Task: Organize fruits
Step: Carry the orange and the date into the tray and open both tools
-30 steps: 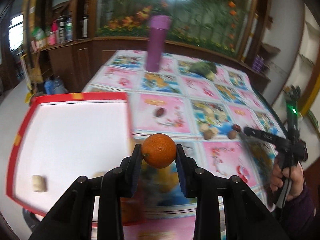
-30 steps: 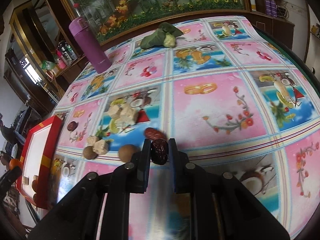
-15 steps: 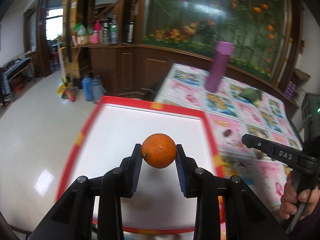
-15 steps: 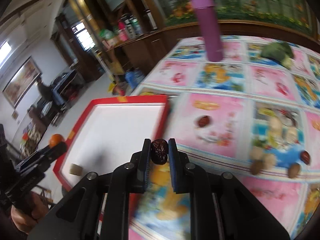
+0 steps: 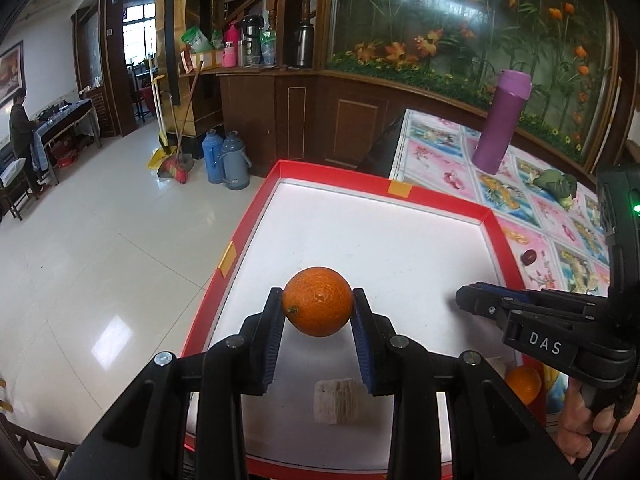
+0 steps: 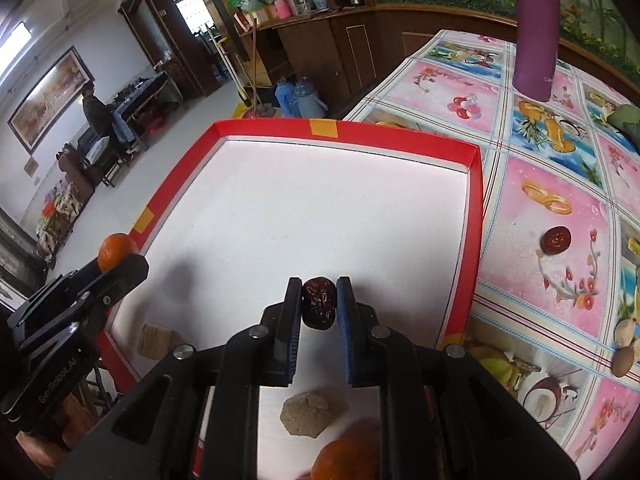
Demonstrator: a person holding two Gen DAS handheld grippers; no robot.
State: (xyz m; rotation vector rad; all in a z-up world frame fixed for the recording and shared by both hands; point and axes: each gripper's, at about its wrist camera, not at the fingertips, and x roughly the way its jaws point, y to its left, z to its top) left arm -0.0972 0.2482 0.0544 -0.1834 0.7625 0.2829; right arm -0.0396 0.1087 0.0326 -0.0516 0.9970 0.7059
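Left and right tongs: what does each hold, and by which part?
The left tongs clamp an orange by its two opposite sides. The right tongs pinch a dried red date across its sides.

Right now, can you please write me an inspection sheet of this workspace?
Surface: table under a picture-printed cloth.
Job's things: red-rimmed tray; orange; dried date; second orange, pale cubes and a beige lump in the tray; another date on the cloth.
Clutter: purple bottle, green bundle.
Grippers: left claw grips the orange, right claw the dried date, both above the tray.
Cables: nothing seen.
Surroundings: flasks, broom, distant person.
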